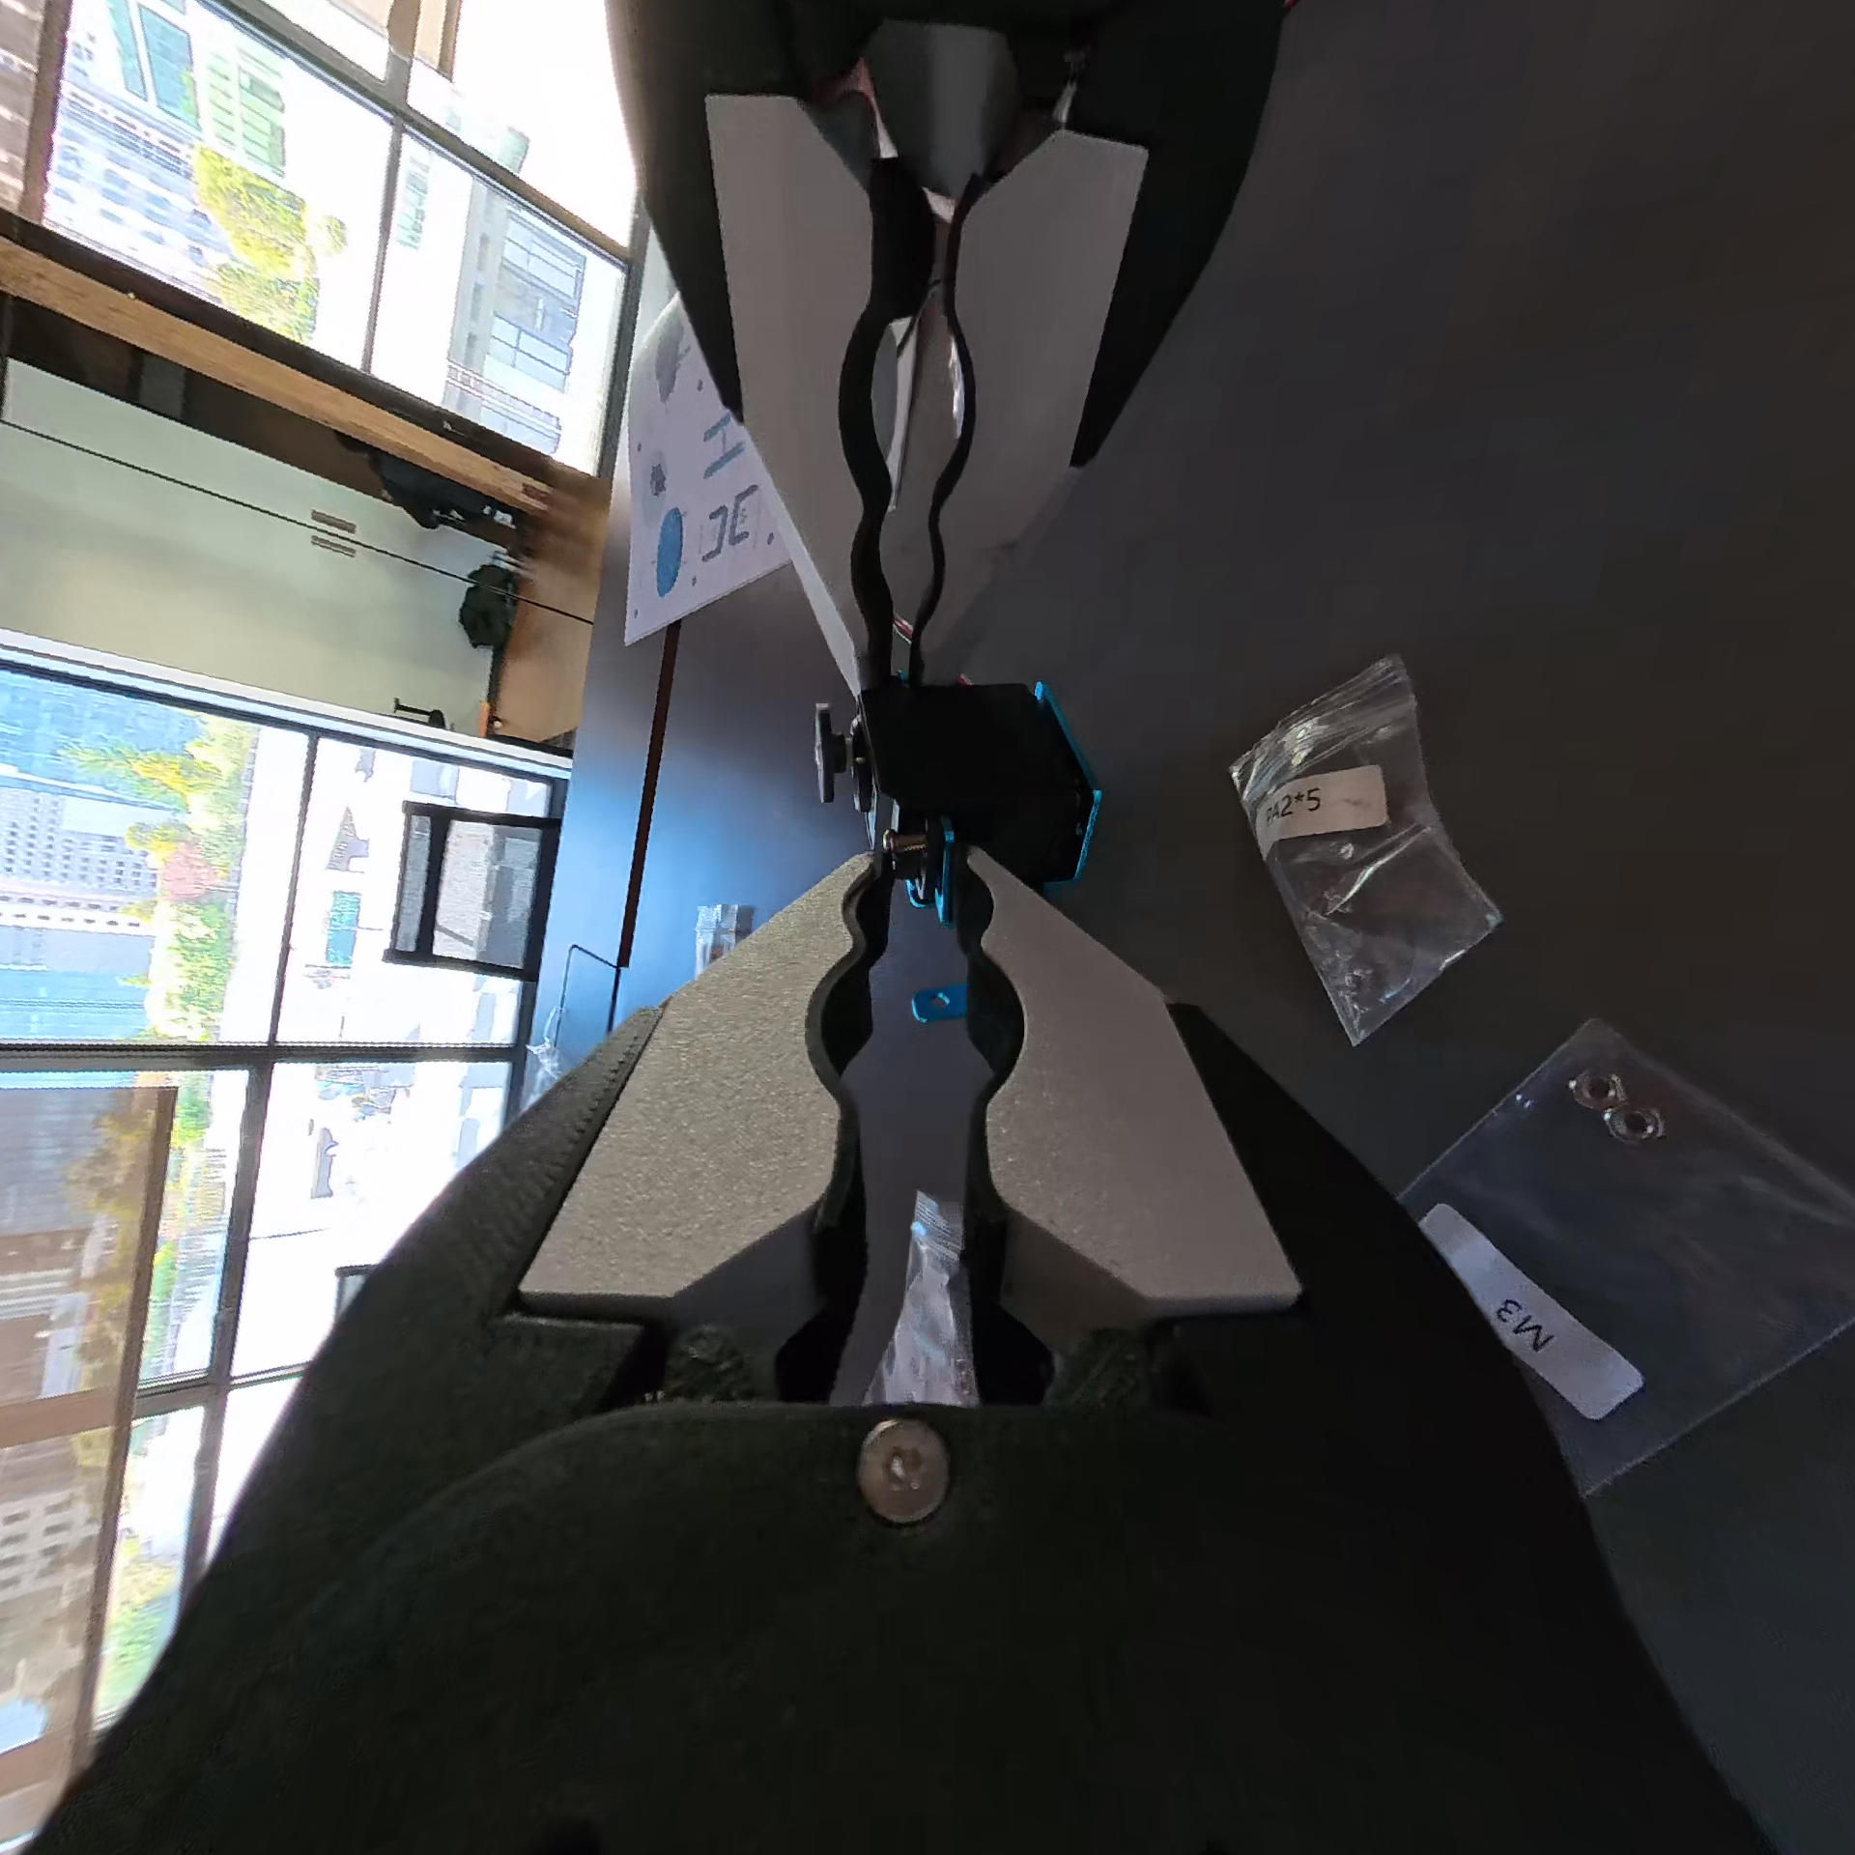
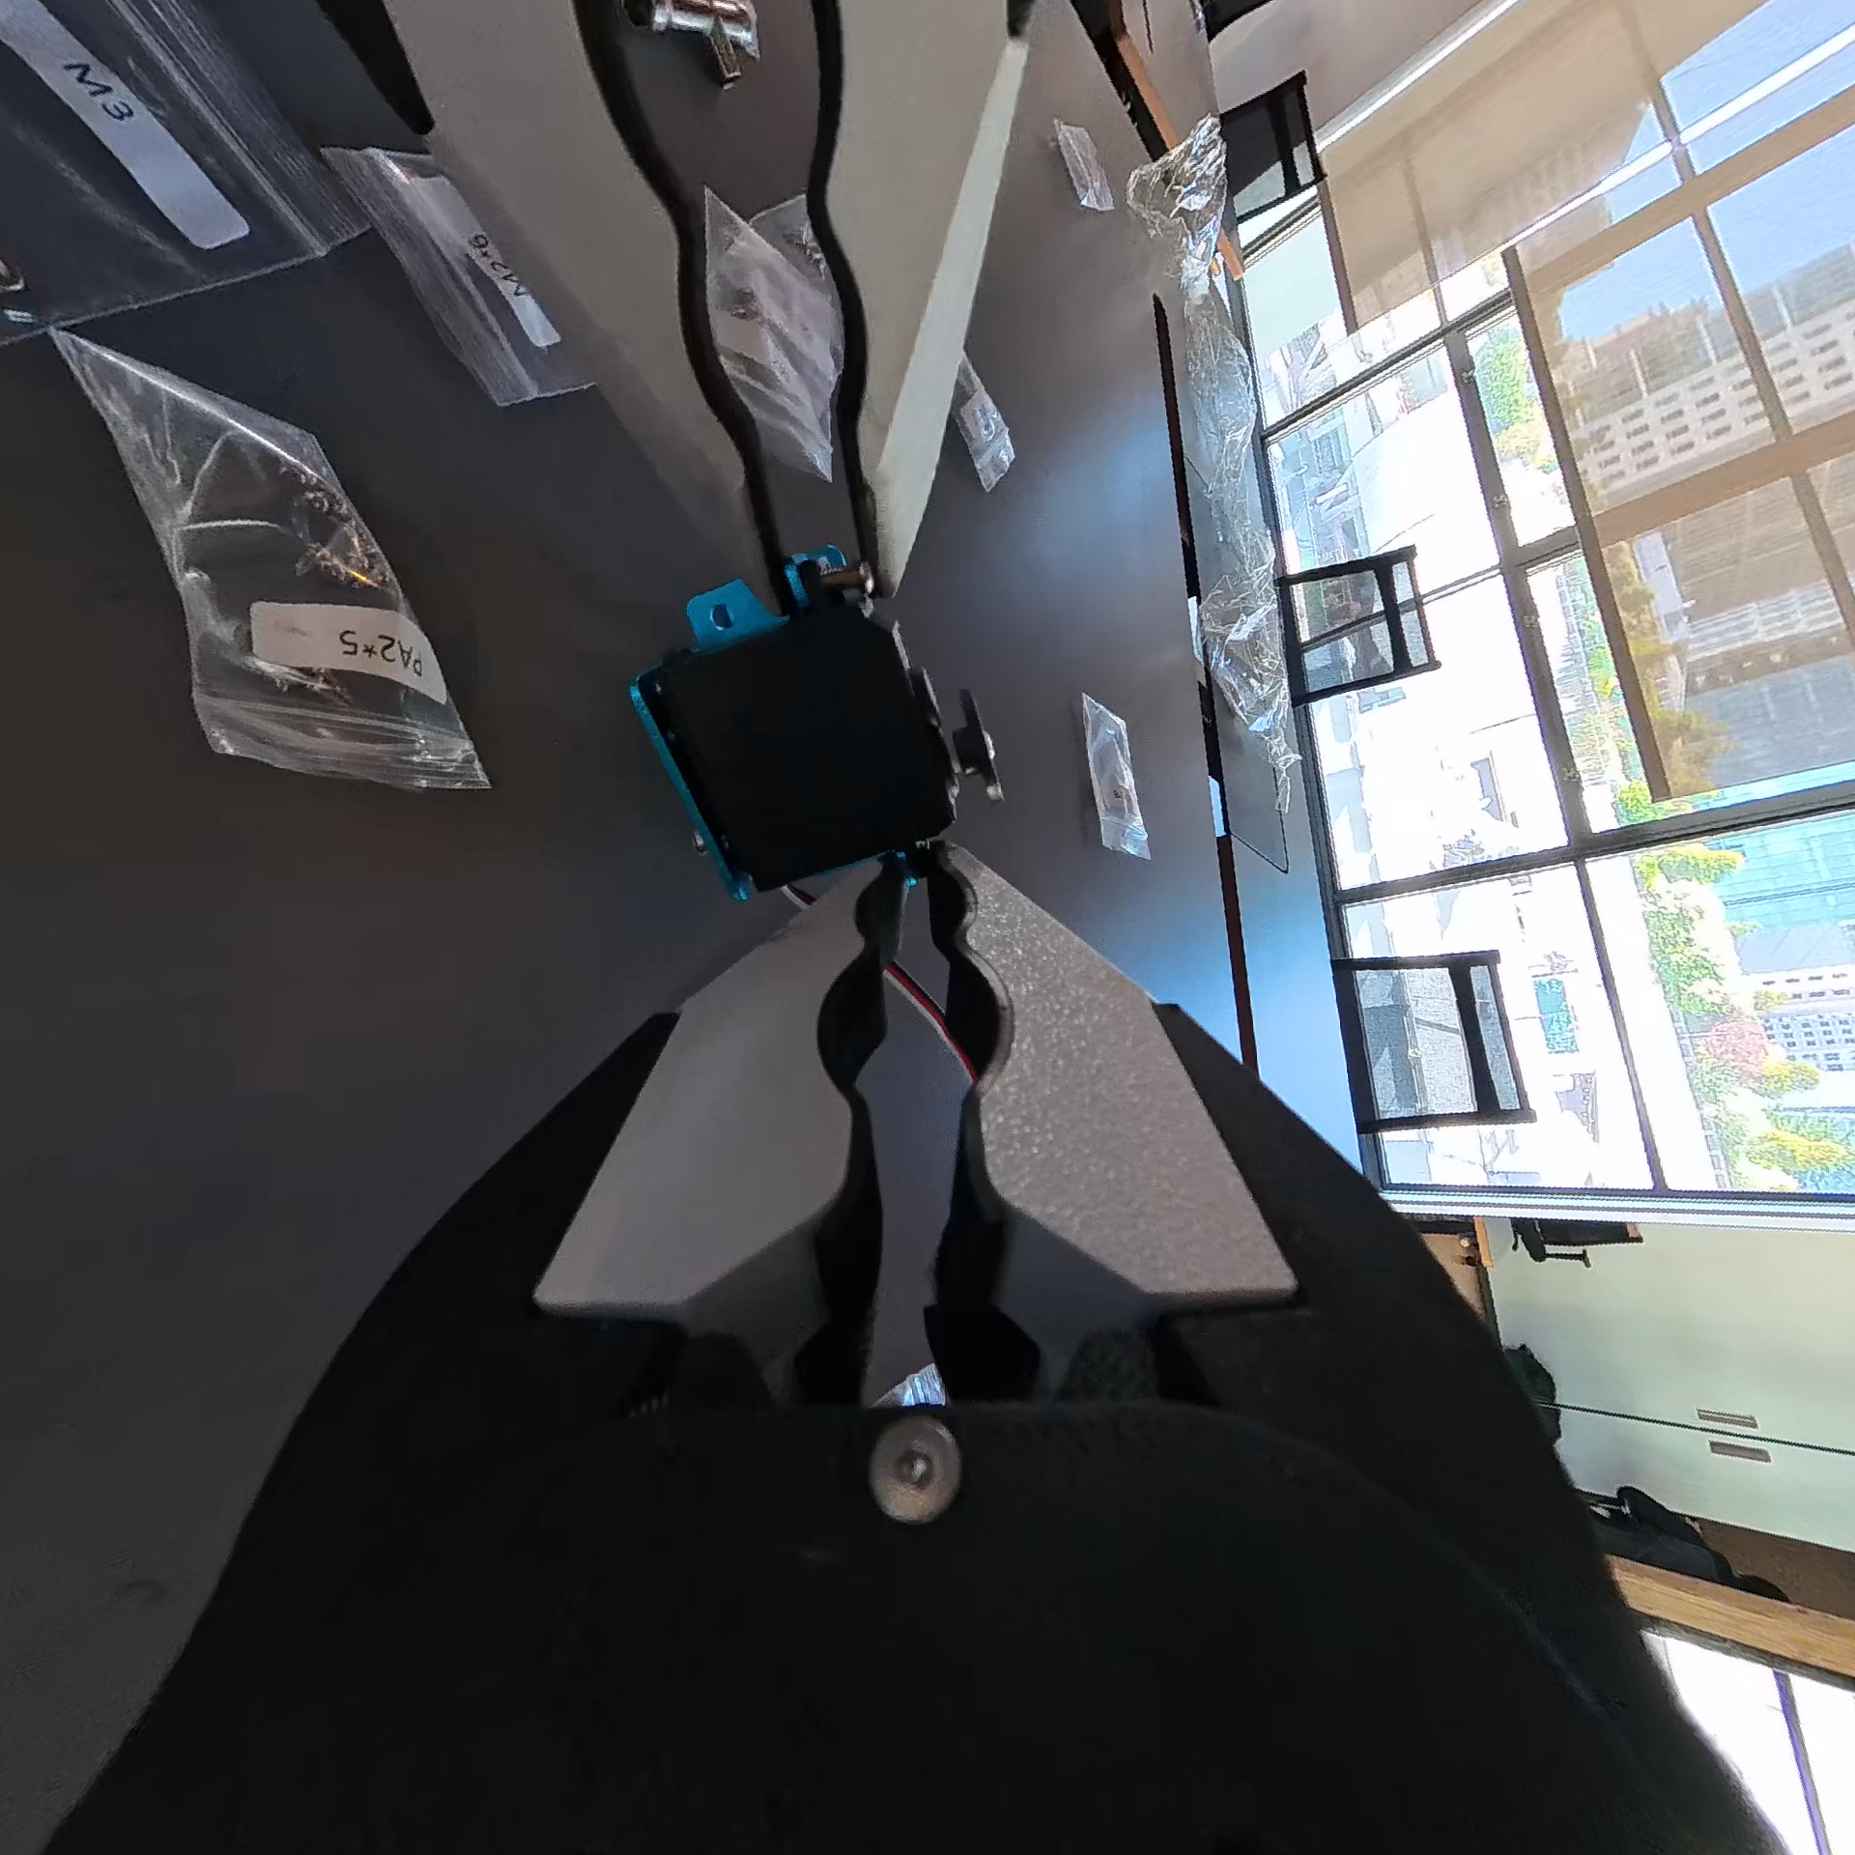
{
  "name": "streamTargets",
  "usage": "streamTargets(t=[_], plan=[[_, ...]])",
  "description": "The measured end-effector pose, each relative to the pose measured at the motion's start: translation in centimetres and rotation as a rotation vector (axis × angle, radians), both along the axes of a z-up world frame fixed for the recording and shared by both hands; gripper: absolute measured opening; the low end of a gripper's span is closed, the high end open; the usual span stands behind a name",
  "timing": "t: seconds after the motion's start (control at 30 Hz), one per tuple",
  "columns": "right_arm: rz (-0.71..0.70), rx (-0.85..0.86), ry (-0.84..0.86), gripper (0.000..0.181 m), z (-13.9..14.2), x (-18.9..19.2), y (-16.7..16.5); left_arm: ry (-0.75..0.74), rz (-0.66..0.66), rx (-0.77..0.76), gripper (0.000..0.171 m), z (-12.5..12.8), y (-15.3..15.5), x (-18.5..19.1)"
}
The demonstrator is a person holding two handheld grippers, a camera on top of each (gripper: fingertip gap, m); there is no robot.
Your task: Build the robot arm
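The left gripper (image 1: pixel 918 868) pinches a blue tab of the bracket (image 1: pixel 1069 793) around the black servo (image 1: pixel 954 748); we see the right gripper (image 2: pixel 908 868) nipped narrow on the opposite blue tab, the servo held between them above the dark counter (image 1: pixel 1506 402), a clear screw bag (image 1: pixel 1355 843) lying beside it

Dark tabletop (image 1: pixel 1506 351) strewn with small clear bags

Labelled bags of screws (image 1: pixel 1363 843) and nuts (image 1: pixel 1646 1255) lie on its right side; a white printed sheet (image 1: pixel 693 502) rests at the far left, and crumpled clear wrap (image 2: pixel 1220 422) lies along its window-side edge.
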State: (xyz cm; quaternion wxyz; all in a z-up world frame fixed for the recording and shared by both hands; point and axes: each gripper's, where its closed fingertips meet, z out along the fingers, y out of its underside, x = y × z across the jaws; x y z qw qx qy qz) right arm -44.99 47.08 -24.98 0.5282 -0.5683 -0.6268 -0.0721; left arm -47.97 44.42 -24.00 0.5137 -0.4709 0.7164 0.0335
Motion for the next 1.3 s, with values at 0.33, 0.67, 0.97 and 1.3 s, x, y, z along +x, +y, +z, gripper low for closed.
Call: streamTargets(t=[0.33,0.67,0.97,1.3], plan=[[0.005,-0.125,0.064,0.004,0.4,-0.1,-0.3,-0.029,-0.011,-0.023,0.01,0.8,-0.2,-0.1],[0.044,-0.436,0.011,0.004,0.6,0.5,-2.8,-0.199,-0.048,-0.308,0.009,1.8,-2.0,0.5],[0.032,-0.611,-0.088,0.006,0.9,1.2,-5.1,-0.262,-0.101,-0.408,0.01,0.3,-4.3,0.8],[-0.058,-0.708,0.026,0.008,0.9,-0.1,-2.9,-0.391,0.038,-0.419,0.004,0.0,-2.0,-0.5]])
